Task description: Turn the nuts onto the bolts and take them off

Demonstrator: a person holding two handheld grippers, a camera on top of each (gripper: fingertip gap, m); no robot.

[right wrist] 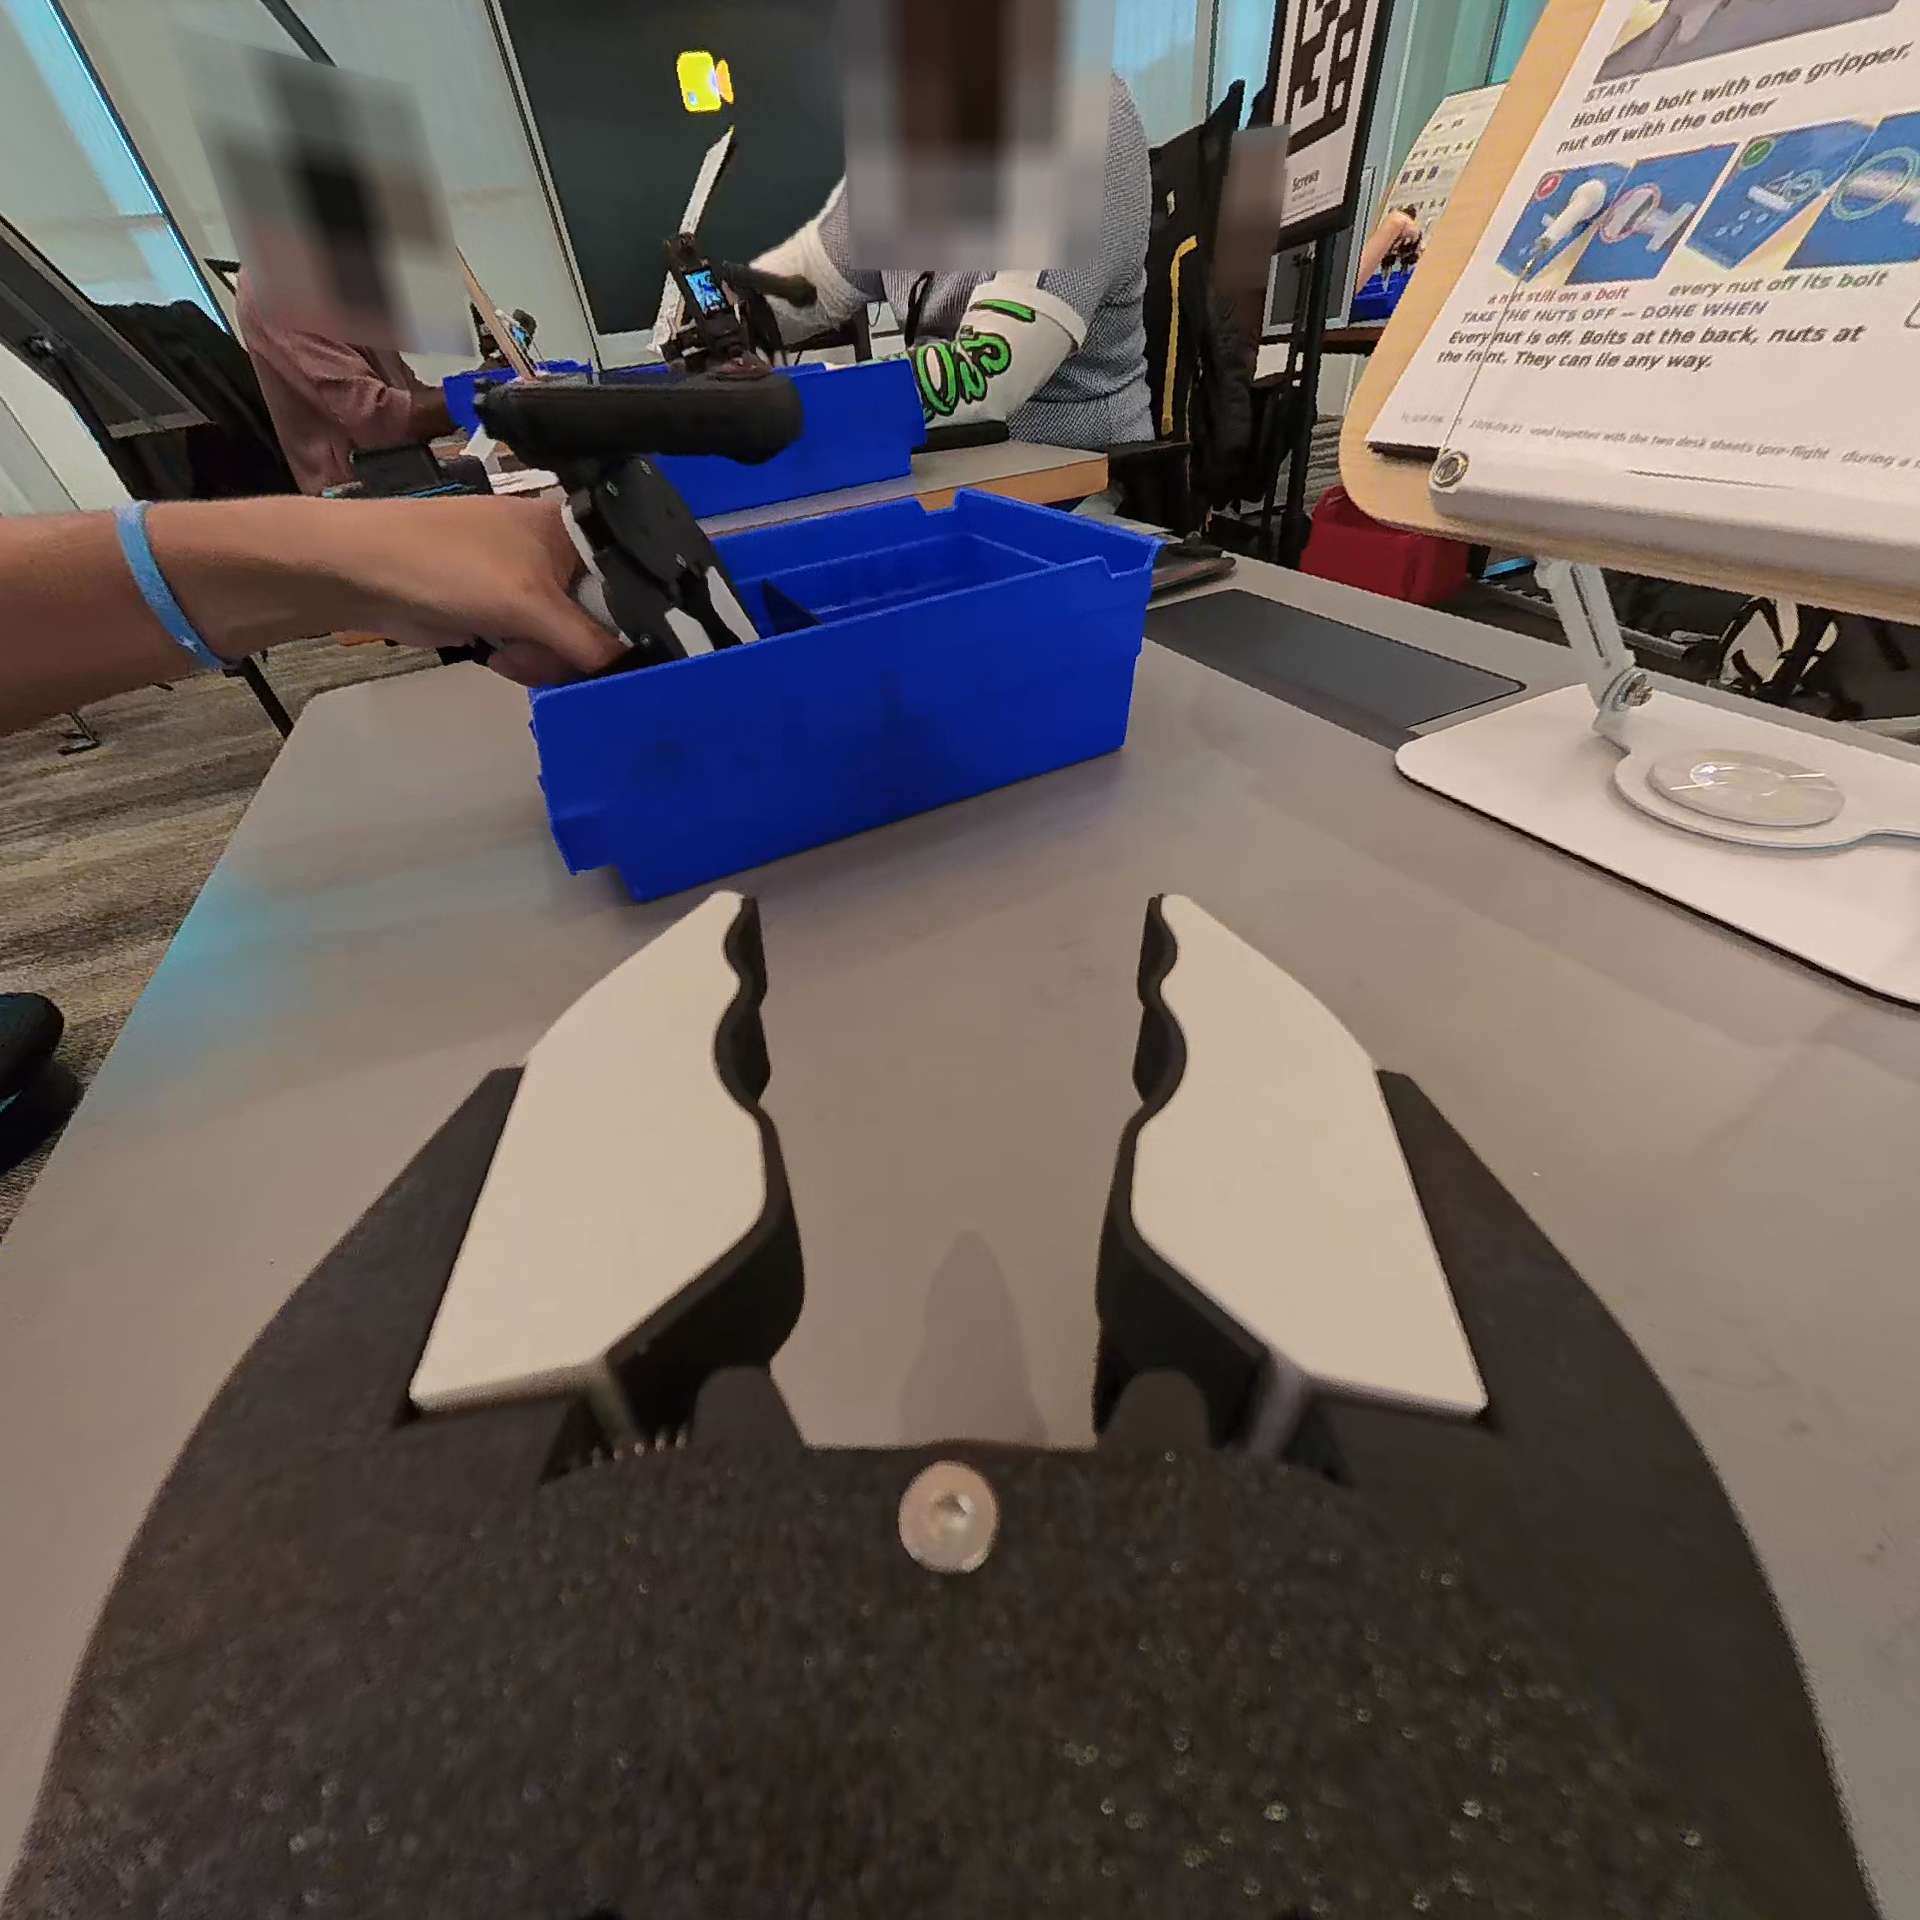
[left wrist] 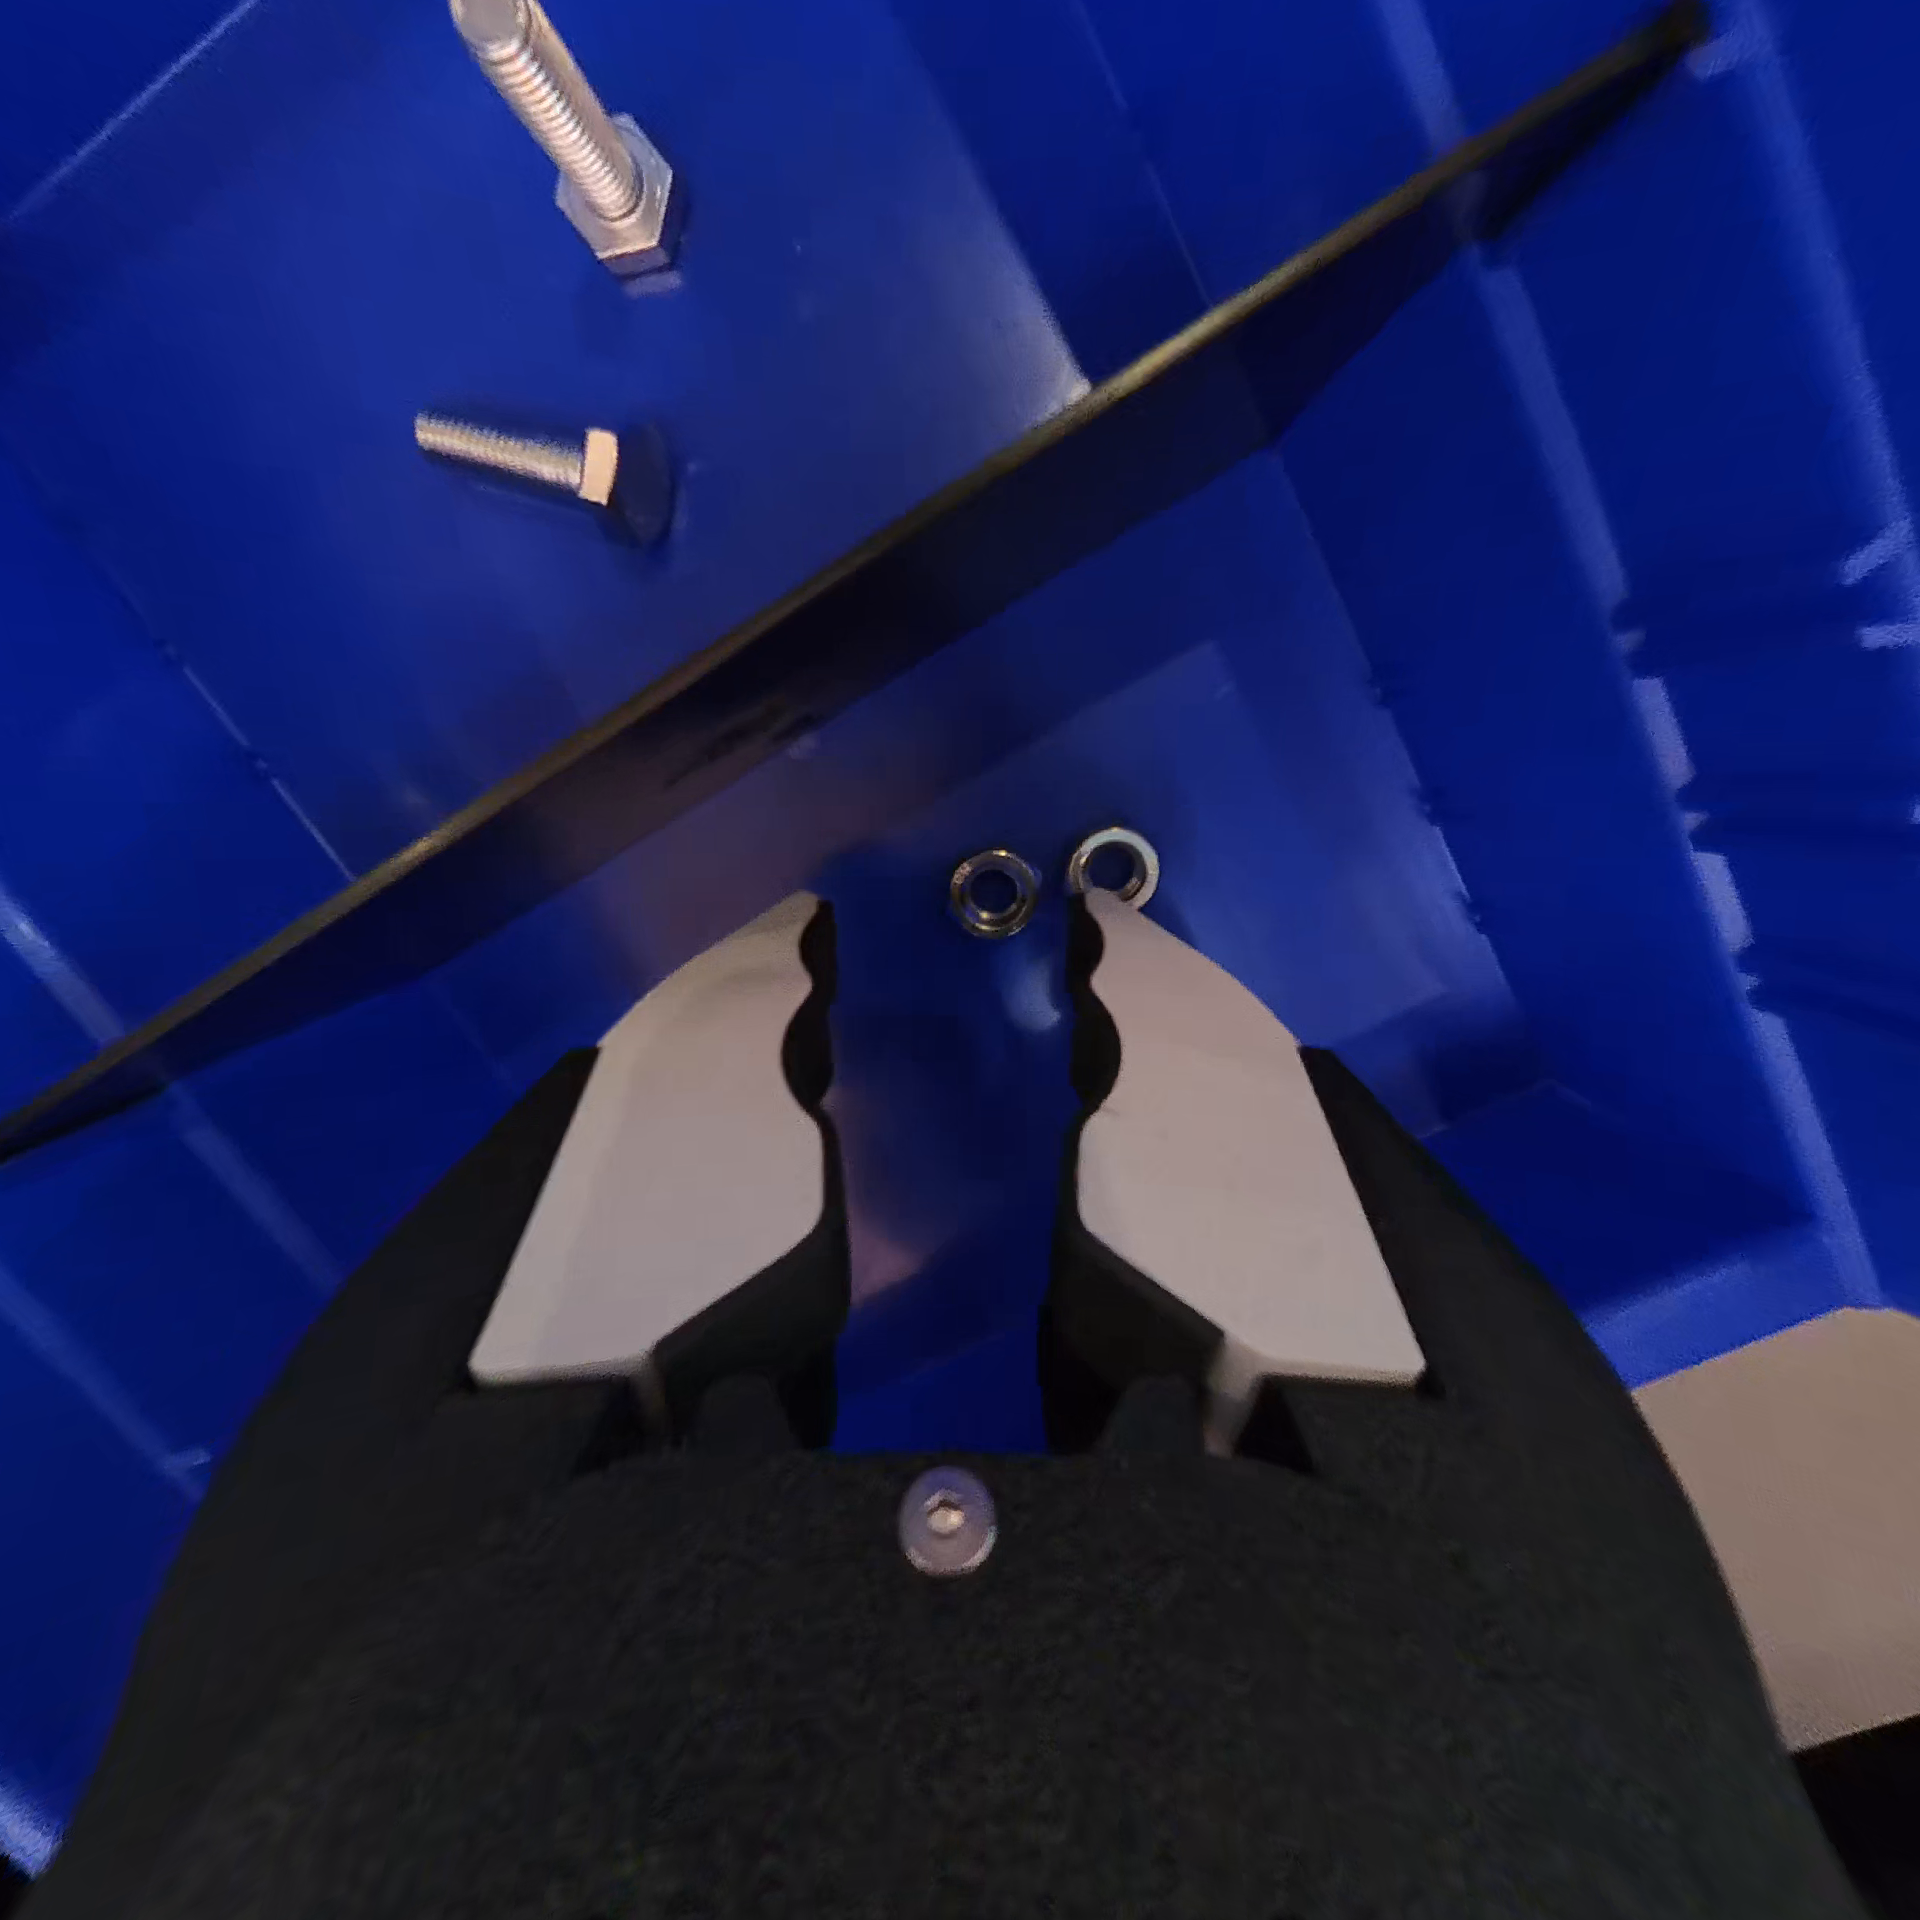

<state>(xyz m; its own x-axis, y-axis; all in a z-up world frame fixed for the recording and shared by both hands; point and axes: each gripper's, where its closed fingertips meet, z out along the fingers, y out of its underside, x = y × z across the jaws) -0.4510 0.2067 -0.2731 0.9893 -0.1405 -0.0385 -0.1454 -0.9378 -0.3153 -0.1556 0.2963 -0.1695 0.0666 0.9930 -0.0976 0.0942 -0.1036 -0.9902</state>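
Left wrist view: the left gripper (left wrist: 948,914) is lowered into the blue bin (left wrist: 1558,623), jaws apart and holding nothing. A black divider (left wrist: 935,520) crosses the bin and serves as the landmark. On the gripper's side of the divider lie two small nuts, flat on the floor of the bin: the left nut (left wrist: 994,891) sits just ahead of the gap between the jaws, and the right nut (left wrist: 1115,864) appears to touch one jaw tip, though the view is too soft there to confirm contact. Beyond the divider lie two bolts, the long bolt (left wrist: 571,135) with a nut seemingly still threaded near its head, and the short bolt (left wrist: 520,457) bare. Right wrist view: the right gripper (right wrist: 948,914) hovers over the grey table (right wrist: 1351,987), jaws wide apart and empty, well short of the bin. Judgement on handling: the nuts are light, hard, smooth metal and likely to skid or flip when pinched; they are best taken across opposite flats. The bolts are stiff and should be held by the hex head, leaving the thread free.
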